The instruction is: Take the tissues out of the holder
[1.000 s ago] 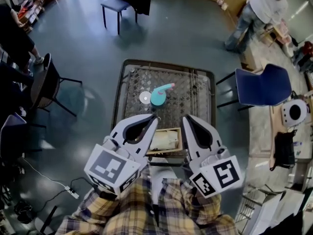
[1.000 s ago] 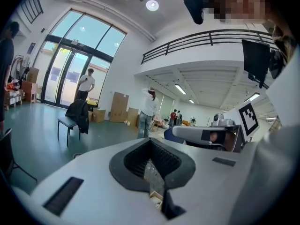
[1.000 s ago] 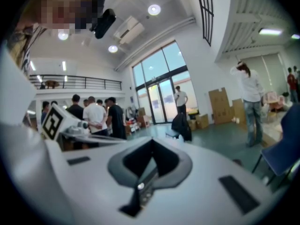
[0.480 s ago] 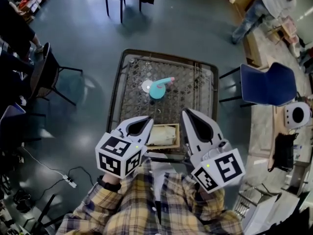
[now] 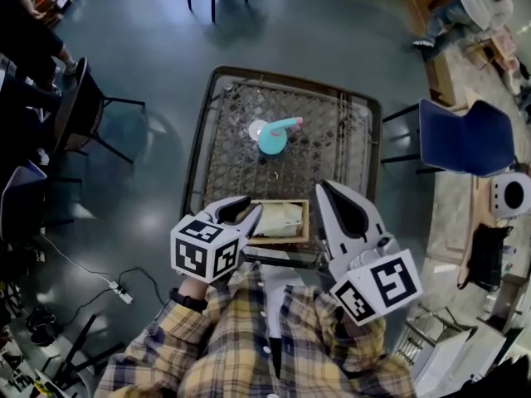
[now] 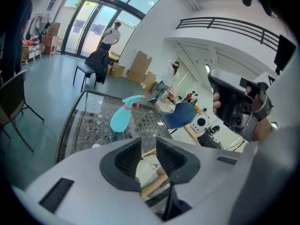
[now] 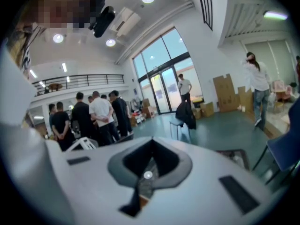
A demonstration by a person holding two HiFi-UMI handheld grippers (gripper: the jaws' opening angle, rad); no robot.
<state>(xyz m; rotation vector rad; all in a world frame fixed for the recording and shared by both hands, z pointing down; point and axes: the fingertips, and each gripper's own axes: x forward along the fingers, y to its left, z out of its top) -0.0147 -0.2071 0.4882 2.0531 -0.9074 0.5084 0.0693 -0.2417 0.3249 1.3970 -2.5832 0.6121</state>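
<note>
My left gripper [image 6: 148, 146], jaws just opening with nothing pinched, hovers over the tissues [image 5: 280, 216] in the holder [image 5: 304, 222], while my right gripper [image 5: 323, 187], pressed together, sits beside the holder, so the unpinned holder may lift with the wad.

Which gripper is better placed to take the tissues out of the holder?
Left. The left gripper, jaws just opening and gripping nothing, aims at the tissues in the holder; the right gripper is shut, with no tissues in its view.
</note>
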